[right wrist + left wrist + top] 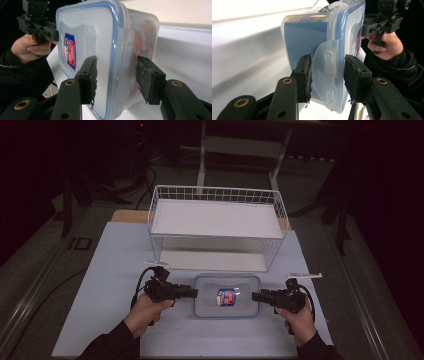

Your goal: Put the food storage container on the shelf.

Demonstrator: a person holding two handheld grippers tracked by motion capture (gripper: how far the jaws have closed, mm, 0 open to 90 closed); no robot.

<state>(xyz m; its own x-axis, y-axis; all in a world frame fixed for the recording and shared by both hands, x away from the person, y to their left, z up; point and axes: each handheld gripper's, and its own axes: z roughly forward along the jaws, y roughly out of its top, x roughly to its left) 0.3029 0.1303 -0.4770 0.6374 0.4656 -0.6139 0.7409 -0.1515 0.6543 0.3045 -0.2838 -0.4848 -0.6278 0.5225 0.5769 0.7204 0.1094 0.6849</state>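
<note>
A clear plastic container [227, 296] with a blue-rimmed lid and a red-blue label lies flat on the table in front of the basket. My left gripper [195, 293] is at its left end and my right gripper [254, 296] at its right end. In the left gripper view the open left gripper [328, 72] straddles the lid's latch flap [325, 60], one pad touching it and the other standing apart. In the right gripper view the open right gripper [117, 72] stands on either side of the container's [87, 37] rim, with gaps on both sides.
A white wire basket [215, 237] with a white floor stands just behind the container. A pale blue mat [115, 270] covers the table. Dark floor, cables and stand legs surround the table. A hand [145, 312] holds each gripper from the near edge.
</note>
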